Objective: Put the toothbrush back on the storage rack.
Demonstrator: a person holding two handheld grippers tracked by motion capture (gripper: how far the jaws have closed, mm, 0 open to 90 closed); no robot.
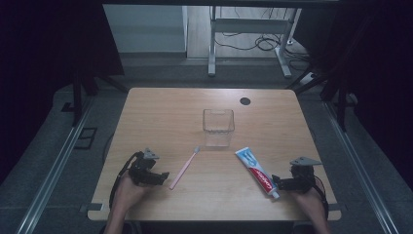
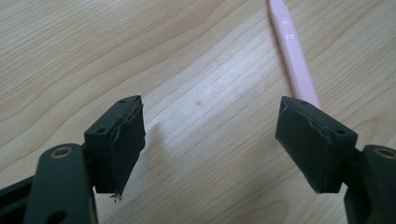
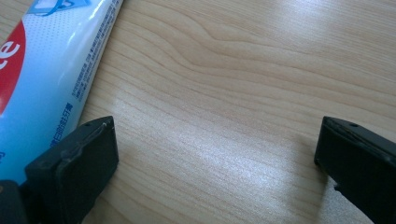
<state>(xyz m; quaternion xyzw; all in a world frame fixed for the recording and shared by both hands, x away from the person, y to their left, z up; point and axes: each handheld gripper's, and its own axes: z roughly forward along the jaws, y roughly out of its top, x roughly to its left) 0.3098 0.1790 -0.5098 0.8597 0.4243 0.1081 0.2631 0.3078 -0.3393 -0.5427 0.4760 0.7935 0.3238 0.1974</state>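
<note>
In the high view, nearest to the camera are the two hands at the front edge of the table point(image 1: 146, 105). The left gripper point(image 1: 163, 176) lies just beside the lower end of the pink toothbrush point(image 1: 184, 168), not touching it. The right gripper point(image 1: 275, 184) is at the cap end of the toothpaste tube point(image 1: 256, 173). A clear plastic cup point(image 1: 218, 126) stands further back, well apart from both.

In the left gripper view, the jaws stand wide apart with only bare wood between them; they grasp nothing. The toothbrush point(image 2: 293, 53) runs up from behind the right-hand jaw. It is probably light, thin and stiff, and may roll, so the middle of the handle seems the best place to take it.

In the right gripper view, the jaws are also released, with bare table between them. The toothpaste tube point(image 3: 51, 65) lies beside the left-hand jaw, outside the gap. The tube looks soft and smooth; I would hold it across its body, gently.
</note>
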